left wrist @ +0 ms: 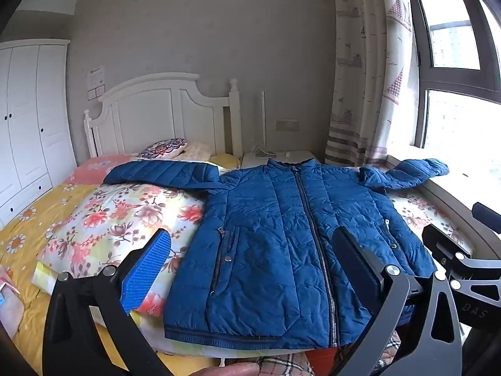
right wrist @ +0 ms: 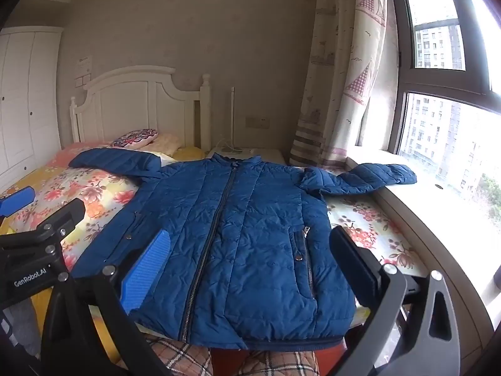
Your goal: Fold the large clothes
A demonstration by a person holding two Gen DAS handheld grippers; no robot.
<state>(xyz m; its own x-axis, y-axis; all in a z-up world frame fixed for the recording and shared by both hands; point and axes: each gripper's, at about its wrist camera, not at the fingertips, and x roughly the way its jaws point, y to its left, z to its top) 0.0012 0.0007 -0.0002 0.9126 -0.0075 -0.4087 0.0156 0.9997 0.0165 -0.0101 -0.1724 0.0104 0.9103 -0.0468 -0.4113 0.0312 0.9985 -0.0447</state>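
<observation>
A blue quilted zip jacket (left wrist: 275, 244) lies flat, front up, on a floral quilt (left wrist: 125, 216) on the bed, sleeves spread to both sides. It also shows in the right wrist view (right wrist: 238, 238). Its right sleeve (right wrist: 369, 178) rests on the window sill. My left gripper (left wrist: 253, 266) is open and empty, held above the jacket's hem. My right gripper (right wrist: 250, 266) is open and empty, above the lower jacket. The right gripper shows at the right edge of the left wrist view (left wrist: 457, 260), and the left gripper at the left of the right wrist view (right wrist: 40, 219).
A white headboard (left wrist: 162, 109) and pillows (left wrist: 162, 150) stand at the far end. A white wardrobe (left wrist: 28, 119) is at the left. The window sill (right wrist: 432, 200) and curtain (right wrist: 341, 72) run along the right. A nightstand (left wrist: 281, 156) sits behind the jacket's collar.
</observation>
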